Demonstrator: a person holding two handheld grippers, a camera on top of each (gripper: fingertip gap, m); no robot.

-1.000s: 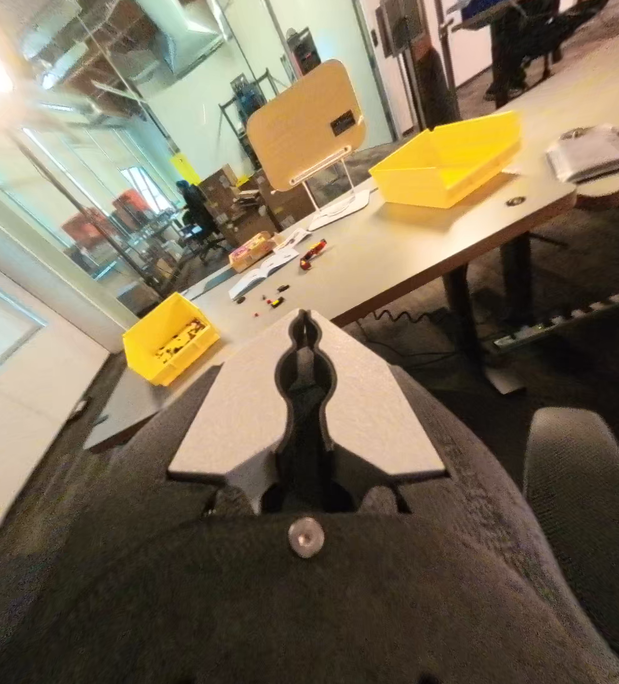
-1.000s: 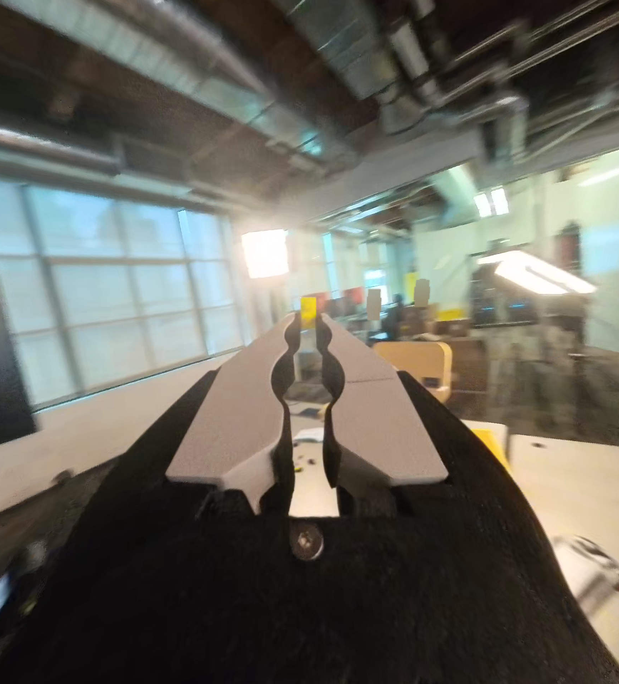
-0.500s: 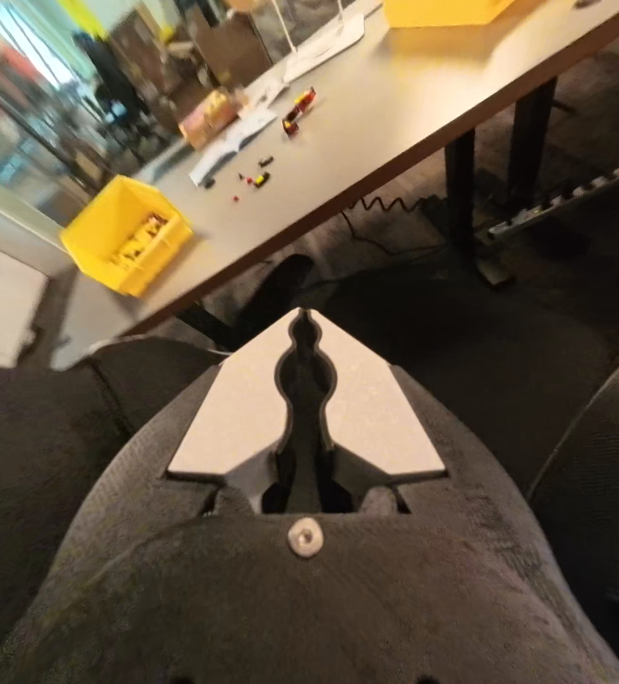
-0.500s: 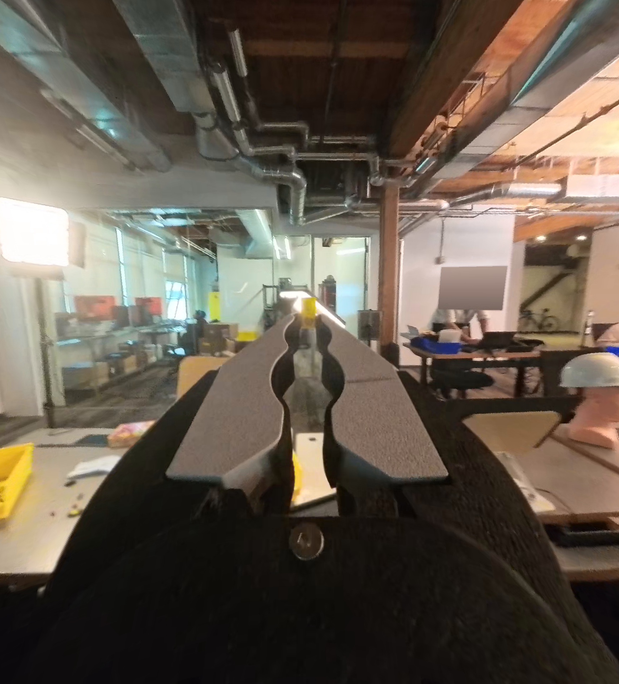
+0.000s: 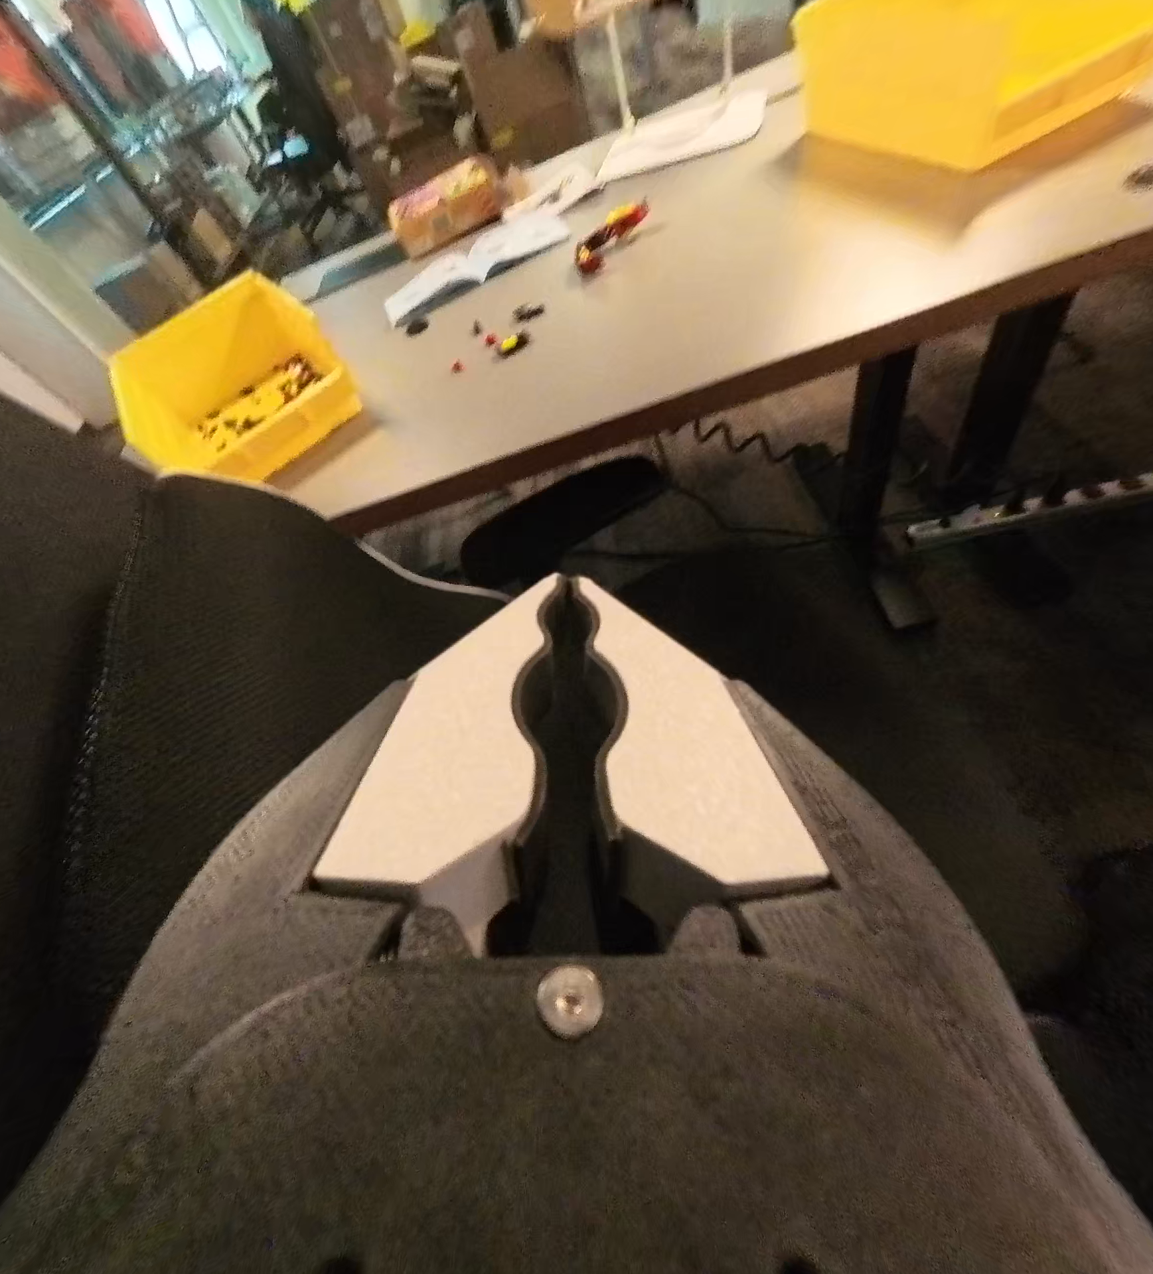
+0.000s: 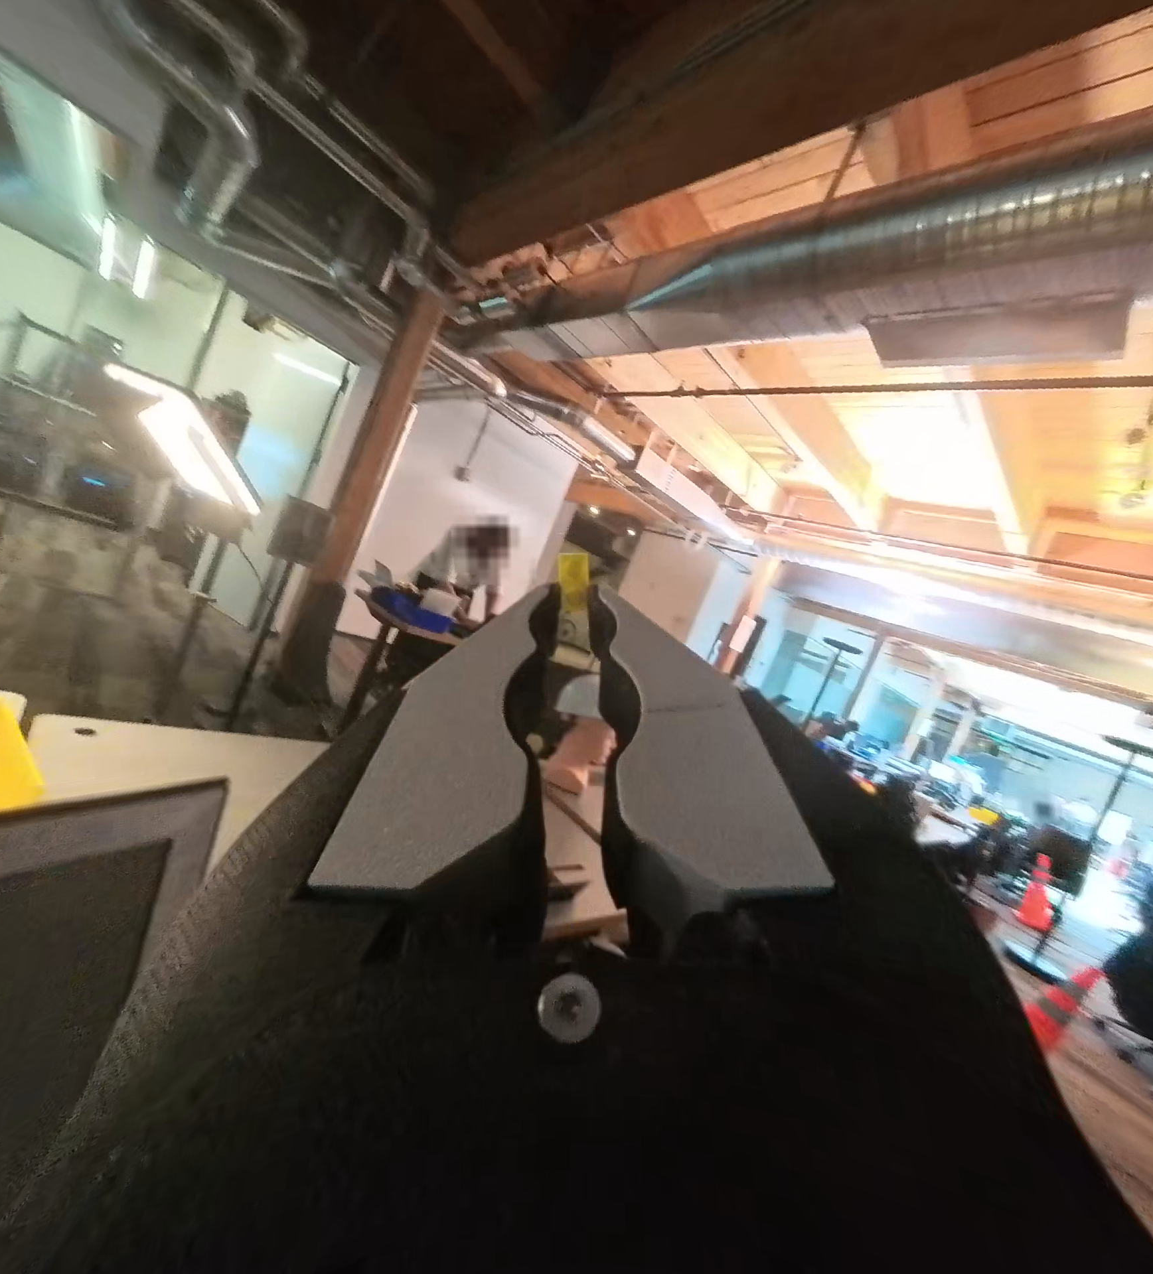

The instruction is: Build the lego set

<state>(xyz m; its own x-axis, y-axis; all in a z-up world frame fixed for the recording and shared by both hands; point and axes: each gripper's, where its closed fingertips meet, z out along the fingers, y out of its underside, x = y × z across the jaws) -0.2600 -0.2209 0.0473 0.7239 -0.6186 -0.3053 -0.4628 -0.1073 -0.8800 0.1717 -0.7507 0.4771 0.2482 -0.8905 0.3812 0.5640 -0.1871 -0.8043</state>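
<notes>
Your left gripper (image 5: 568, 586) points at the worktop (image 5: 732, 310); your right gripper (image 6: 570, 596) points up across the room.

Only the left wrist view shows the lego: a small red and yellow build (image 5: 609, 231) beside an open instruction booklet (image 5: 477, 265), loose pieces (image 5: 508, 338) nearer you, and a yellow bin (image 5: 228, 386) of bricks at the worktop's near corner. Your left fingers are clenched together, empty, with a dark chair back (image 5: 77, 655) between you and the bin. Only the right wrist view shows your right fingers pinching a small yellow piece (image 6: 573, 578) at their tips, well away from the build, with ceiling ducts (image 6: 939, 227) overhead.
</notes>
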